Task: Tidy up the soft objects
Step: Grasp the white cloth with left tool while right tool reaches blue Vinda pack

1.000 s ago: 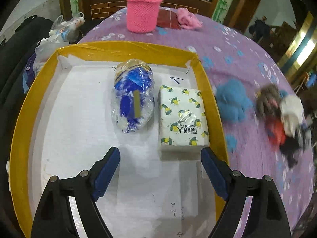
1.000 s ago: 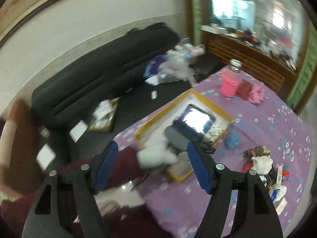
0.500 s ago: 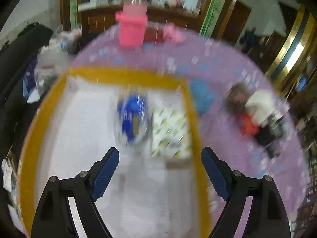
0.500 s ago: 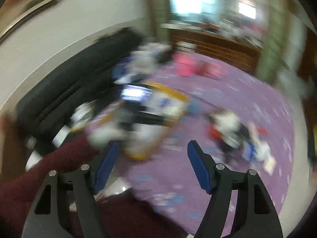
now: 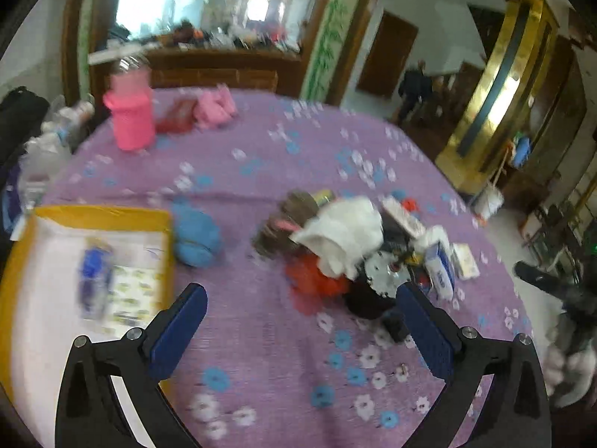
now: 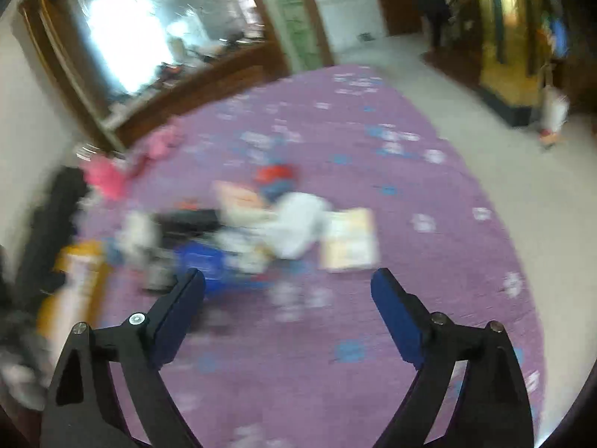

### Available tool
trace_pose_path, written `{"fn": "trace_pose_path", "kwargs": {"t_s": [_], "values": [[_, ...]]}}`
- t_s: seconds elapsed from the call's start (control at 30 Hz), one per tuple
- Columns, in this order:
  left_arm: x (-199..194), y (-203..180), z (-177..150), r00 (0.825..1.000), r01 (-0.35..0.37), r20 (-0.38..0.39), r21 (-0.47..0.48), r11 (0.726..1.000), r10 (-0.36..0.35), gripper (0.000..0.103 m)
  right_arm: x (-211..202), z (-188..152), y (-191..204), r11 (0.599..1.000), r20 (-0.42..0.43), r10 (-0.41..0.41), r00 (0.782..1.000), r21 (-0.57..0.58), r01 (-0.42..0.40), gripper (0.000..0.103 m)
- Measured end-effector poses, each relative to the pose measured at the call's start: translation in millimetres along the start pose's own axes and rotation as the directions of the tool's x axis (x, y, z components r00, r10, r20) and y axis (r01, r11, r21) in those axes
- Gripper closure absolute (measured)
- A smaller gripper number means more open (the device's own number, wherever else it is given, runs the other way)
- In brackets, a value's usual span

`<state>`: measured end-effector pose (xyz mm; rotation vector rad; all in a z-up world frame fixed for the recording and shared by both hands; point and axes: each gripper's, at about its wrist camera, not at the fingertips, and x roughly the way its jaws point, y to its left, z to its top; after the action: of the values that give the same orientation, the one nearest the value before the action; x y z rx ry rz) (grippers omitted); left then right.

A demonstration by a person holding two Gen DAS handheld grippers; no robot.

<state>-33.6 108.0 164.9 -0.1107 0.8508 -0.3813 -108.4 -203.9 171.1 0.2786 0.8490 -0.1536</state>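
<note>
A yellow-rimmed white tray (image 5: 93,212) at the left holds a blue plastic-wrapped bundle (image 5: 93,276) and a lemon-print tissue pack (image 5: 134,291). A blue fluffy thing (image 5: 196,235) lies just right of the tray. Further right is a heap with a white cloth (image 5: 343,235), a red soft item (image 5: 317,280) and a brown furry one (image 5: 287,220). My left gripper (image 5: 298,321) hovers over the purple cloth in front of the heap, its jaws opening with nothing between them. My right gripper (image 6: 287,298) is also opening and empty, in front of the blurred heap (image 6: 291,224).
A pink knitted holder (image 5: 130,119), a dark red pouch (image 5: 175,121) and a pink soft item (image 5: 214,108) stand at the table's far side. Small boxes (image 5: 444,261) lie right of the heap. The right gripper's dark body (image 5: 552,287) shows at the right edge.
My left gripper swung right from over the tray to the heap and opened wider. My right gripper swept from the sofa side down to the table and opened wider.
</note>
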Motion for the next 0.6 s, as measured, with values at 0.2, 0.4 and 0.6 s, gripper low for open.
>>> {"fn": "trace_pose_path", "kwargs": {"t_s": [0.2, 0.4, 0.6], "values": [[42, -16, 26, 0.998, -0.036, -0.044, 0.066, 0.997, 0.039, 0.001, 29, -5, -22, 0.999, -0.038, 0.029, 0.999, 0.016, -0.028, 0.012], [80, -34, 48, 0.999, -0.03, -0.038, 0.211, 0.977, 0.039, 0.017, 51, -8, -13, 0.976, -0.127, 0.215, 0.968, 0.065, -0.208, 0.012], [116, -48, 61, 0.996, -0.049, -0.05, 0.332, 0.942, 0.069, 0.019, 81, -11, -4, 0.909, -0.187, 0.392, 0.901, 0.229, -0.348, 0.012]]}}
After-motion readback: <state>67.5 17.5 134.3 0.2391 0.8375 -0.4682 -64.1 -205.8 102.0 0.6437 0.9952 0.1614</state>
